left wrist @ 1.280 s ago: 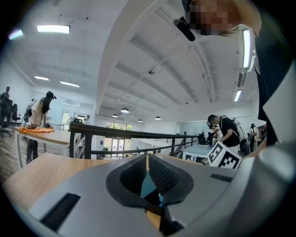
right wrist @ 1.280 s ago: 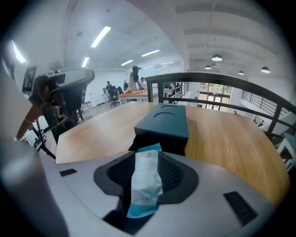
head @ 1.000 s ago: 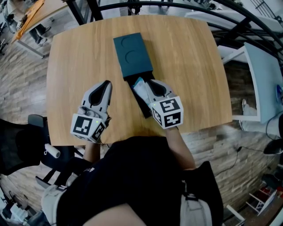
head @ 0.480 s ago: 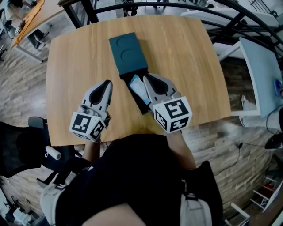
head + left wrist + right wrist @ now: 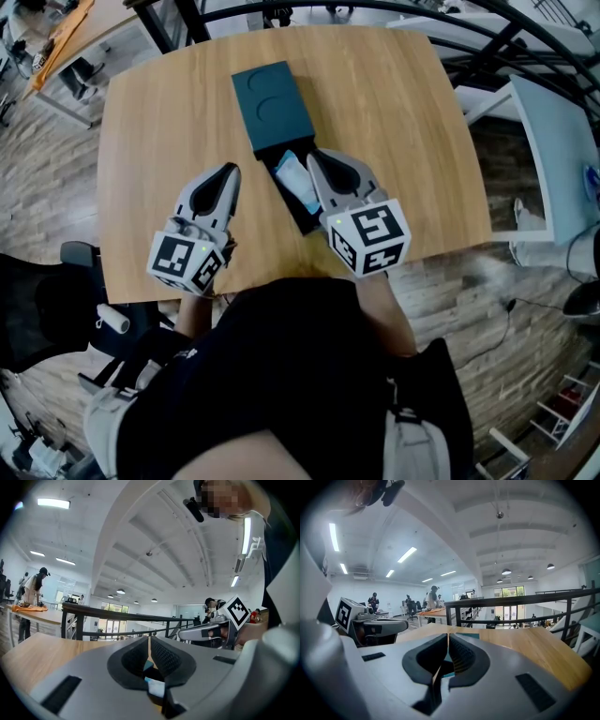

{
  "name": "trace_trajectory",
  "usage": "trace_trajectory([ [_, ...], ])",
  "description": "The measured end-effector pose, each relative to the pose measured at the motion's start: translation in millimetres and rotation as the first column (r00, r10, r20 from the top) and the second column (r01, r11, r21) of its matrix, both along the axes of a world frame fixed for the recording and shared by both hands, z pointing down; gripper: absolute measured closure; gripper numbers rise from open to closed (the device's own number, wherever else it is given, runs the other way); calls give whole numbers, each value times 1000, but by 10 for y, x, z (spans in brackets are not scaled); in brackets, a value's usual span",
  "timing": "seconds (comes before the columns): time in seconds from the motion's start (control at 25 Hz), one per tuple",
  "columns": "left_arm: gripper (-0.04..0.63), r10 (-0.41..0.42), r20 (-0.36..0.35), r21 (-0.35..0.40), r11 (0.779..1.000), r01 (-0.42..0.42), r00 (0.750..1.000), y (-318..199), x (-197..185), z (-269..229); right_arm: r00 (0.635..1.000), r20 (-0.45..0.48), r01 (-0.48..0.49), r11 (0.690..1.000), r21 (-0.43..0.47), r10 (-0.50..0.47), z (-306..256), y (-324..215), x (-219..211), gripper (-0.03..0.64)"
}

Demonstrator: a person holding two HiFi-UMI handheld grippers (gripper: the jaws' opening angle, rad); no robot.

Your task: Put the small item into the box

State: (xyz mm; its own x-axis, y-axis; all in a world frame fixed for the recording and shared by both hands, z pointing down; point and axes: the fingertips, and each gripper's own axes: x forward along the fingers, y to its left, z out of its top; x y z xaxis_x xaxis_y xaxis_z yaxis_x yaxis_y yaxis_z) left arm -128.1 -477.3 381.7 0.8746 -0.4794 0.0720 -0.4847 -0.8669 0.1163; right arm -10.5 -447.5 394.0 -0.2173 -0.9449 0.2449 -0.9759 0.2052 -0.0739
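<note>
A dark teal box (image 5: pixel 272 105) lies on the wooden table (image 5: pixel 394 122), with its black drawer tray (image 5: pixel 302 214) pulled out toward me. A small white and light-blue item (image 5: pixel 296 178) lies in the tray. My right gripper (image 5: pixel 317 159) hovers just right of the item, above the tray, jaws shut with nothing between them; in the right gripper view (image 5: pixel 448 640) the teal box (image 5: pixel 468 635) shows past its tips. My left gripper (image 5: pixel 228 174) hangs over bare table left of the tray, shut and empty (image 5: pixel 149 641).
A dark railing (image 5: pixel 394 11) curves round the table's far side. An office chair (image 5: pixel 47 309) stands low at the left and a white desk (image 5: pixel 562 159) at the right. People work at distant desks (image 5: pixel 431 599).
My right gripper has lifted off the tray and come closer to the head camera, leaving the item in the drawer. The left gripper has stayed where it was.
</note>
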Motion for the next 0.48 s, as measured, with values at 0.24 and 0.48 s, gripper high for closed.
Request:
trace_trajectory([
  [0.24, 569, 3, 6, 4, 1000, -4, 1000, 15, 18, 13, 1000, -7, 4, 1000, -9, -4, 24, 4, 3, 589],
  [0.48, 569, 5, -3, -5, 1000, -5, 1000, -33, 25, 3, 1000, -16, 12, 1000, -24, -12, 61, -35, -2, 589],
])
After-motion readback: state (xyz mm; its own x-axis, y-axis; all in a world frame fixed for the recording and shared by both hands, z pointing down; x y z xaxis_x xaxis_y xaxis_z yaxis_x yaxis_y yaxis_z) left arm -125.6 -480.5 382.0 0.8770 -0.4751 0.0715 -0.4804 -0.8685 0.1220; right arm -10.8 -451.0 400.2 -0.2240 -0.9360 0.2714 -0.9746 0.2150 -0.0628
